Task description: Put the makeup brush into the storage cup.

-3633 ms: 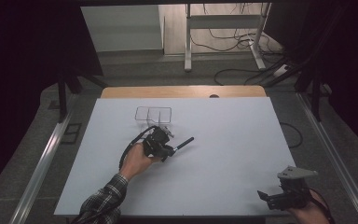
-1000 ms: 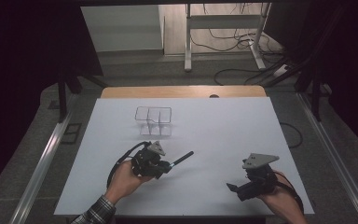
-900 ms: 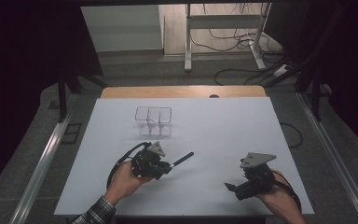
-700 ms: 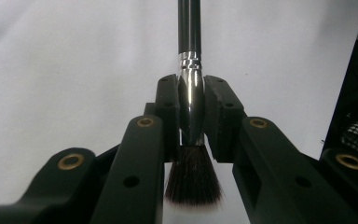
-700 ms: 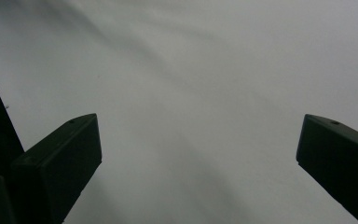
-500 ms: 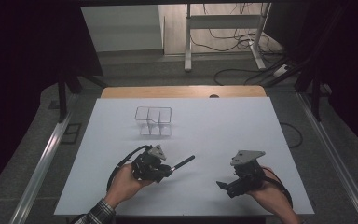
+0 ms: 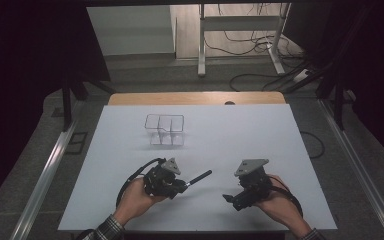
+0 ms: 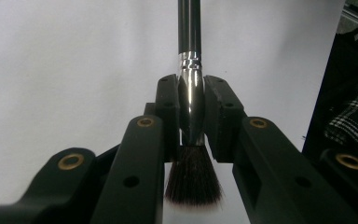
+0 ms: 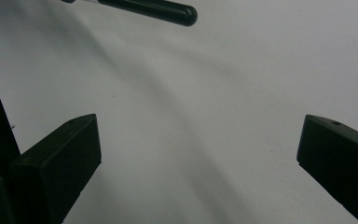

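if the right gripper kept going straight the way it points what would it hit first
Probably the brush: the right gripper, jaws open, aims toward the left gripper, and the handle tip lies ahead, slightly left of centre. Depth is unclear; it could pass beside it over the bare table.

Both grippers are black. The left gripper (image 7: 179,187) has a grey three-cornered plate on top and a black cable that makes a loop behind it. The right gripper (image 7: 228,199) has the same grey plate. In the left gripper view the jaws are matte black blocks with small brass-coloured rivets. The sleeve (image 7: 109,229) seems to be a dark and white check pattern.
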`<state>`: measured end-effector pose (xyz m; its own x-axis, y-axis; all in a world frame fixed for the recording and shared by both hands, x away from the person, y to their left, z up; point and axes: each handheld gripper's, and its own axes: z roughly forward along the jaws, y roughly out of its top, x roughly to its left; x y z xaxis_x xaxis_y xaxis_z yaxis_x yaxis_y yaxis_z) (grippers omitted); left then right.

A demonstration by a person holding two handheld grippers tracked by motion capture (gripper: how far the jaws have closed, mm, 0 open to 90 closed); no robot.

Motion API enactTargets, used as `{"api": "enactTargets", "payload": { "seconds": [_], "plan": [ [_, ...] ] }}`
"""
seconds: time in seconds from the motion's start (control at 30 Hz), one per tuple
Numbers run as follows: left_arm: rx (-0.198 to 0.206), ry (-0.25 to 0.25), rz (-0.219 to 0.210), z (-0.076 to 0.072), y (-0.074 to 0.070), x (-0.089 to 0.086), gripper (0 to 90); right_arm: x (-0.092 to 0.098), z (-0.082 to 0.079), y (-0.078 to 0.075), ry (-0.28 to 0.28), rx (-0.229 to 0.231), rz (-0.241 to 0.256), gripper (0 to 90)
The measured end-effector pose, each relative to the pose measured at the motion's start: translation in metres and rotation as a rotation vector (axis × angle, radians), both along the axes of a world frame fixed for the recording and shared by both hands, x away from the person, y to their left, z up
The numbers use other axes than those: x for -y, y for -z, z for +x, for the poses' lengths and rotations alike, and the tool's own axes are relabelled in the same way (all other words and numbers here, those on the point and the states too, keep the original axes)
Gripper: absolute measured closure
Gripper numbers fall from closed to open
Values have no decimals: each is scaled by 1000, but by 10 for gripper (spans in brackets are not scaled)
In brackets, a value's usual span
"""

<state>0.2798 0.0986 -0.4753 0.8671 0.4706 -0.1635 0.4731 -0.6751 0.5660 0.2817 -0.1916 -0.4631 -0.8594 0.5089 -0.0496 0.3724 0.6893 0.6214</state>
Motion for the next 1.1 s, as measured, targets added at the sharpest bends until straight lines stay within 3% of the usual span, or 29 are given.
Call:
{"api": "enactTargets", "payload": {
  "seconds": [0.33,0.37,0.57,0.93,1.1],
  "plan": [
    [-4,9,-8,-2,1,6,768,-20,5,3,-45,-13,-31,0],
    [4,42,26,0,-1,5,768,-22,5,3,-53,-12,-37,0],
    [4,51,26,-1,-1,8,768,-34,7,5,-72,-28,-72,0],
    [-7,74,23,-3,-1,13,768,-49,7,3,-118,45,-106,96],
    [-14,82,20,-3,-1,16,768,-55,8,3,-139,53,-113,168]
  ]
}}
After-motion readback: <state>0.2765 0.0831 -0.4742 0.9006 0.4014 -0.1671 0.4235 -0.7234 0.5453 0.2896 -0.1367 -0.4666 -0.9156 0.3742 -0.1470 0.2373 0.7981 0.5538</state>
